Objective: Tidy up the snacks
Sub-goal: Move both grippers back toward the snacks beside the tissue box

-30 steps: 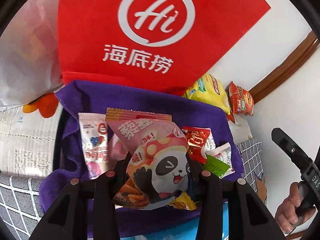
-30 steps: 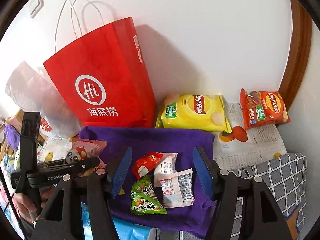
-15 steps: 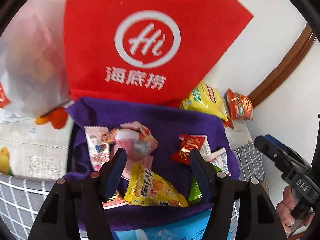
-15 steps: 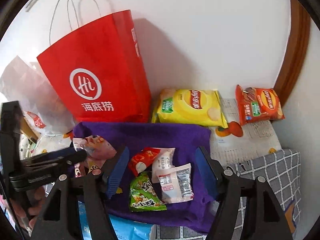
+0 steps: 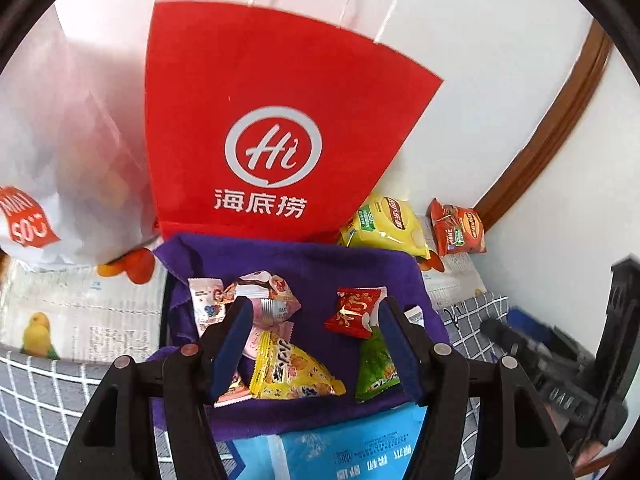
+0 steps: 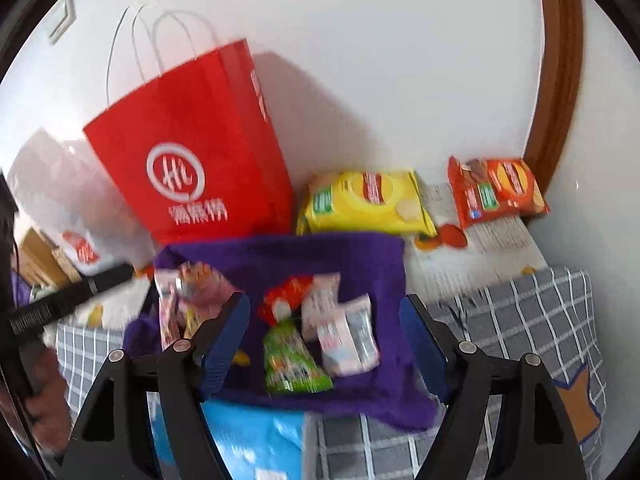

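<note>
Both grippers (image 5: 314,344) (image 6: 325,346) tilt downward, open.

Behind my purple cloth (image 5: 304,264) the tall red paper bag (image 5: 256,92) stands as a wall, touching the cloth's back edge. On the cloth, bare fabric between the pink packets (image 5: 256,300) and the small red packet (image 5: 354,312) leaves me a lane. Right of the cloth, the grey checked cover (image 6: 520,320) lies free.

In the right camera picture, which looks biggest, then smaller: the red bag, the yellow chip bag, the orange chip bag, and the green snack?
1. Red bag
2. Yellow chip bag
3. Orange chip bag
4. Green snack

The green snack is blurred and nearer the camera, so its last place is less sure.
</note>
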A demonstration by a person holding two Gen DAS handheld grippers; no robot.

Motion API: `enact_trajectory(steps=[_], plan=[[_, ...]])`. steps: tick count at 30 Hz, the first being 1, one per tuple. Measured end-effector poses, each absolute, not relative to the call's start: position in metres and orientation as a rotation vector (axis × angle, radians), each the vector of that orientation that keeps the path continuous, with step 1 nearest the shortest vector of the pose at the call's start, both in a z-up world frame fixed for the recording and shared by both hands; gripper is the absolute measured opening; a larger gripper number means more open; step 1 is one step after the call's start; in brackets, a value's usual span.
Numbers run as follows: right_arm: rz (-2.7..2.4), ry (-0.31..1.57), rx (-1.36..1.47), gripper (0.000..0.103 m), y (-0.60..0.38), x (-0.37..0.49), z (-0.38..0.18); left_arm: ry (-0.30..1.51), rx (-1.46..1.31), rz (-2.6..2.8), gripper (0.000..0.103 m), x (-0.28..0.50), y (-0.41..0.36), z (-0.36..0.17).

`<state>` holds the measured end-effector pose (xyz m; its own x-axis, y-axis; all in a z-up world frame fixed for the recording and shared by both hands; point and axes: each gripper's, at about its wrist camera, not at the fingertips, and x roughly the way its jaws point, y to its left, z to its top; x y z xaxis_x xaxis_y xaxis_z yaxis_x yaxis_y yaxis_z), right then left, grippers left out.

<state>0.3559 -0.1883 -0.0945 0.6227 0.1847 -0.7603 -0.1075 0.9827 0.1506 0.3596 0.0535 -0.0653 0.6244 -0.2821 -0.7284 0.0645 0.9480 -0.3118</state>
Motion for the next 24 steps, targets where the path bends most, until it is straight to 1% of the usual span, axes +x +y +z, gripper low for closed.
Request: enact_trajectory(steps=[4, 9, 11, 12, 13, 15, 17, 19, 24], plan=[[0.221, 0.926, 0.079, 0.077, -0.2, 0.325, -0.11, 0.896, -0.269, -0.197, 0.063, 0.34, 0.048, -0.063], [0.261, 0.942, 0.029, 0.077, -0.206, 0.28, -0.136, 0.905, -0.204, -0.201, 0.063, 0.297, 0.044, -0.062], [0.259, 0.951, 0.024, 0.072, -0.208, 0.262, -0.147, 0.911, -0.182, -0.198, 0.063, 0.278, 0.044, -0.063], [0.265, 0.958, 0.019, 0.066, -0.209, 0.254, -0.152, 0.914, -0.172, -0.195, 0.063, 0.267, 0.045, -0.064], [0.275, 0.963, 0.012, 0.064, -0.209, 0.245, -0.158, 0.916, -0.167, -0.194, 0.063, 0.26, 0.046, -0.065], [0.314, 0.966, 0.012, 0.064, -0.209, 0.233, -0.167, 0.925, -0.162, -0.186, 0.063, 0.24, 0.046, -0.067], [0.354, 0.977, 0.026, 0.06, -0.207, 0.22, -0.18, 0.935, -0.178, -0.183, 0.063, 0.221, 0.048, -0.072], [0.361, 0.994, 0.005, 0.051, -0.201, 0.212, -0.191, 0.952, -0.193, -0.194, 0.063, 0.203, 0.051, -0.08], [0.353, 1.015, -0.081, 0.048, -0.187, 0.206, -0.207, 0.978, -0.204, -0.16, 0.063, 0.164, 0.064, -0.093]])
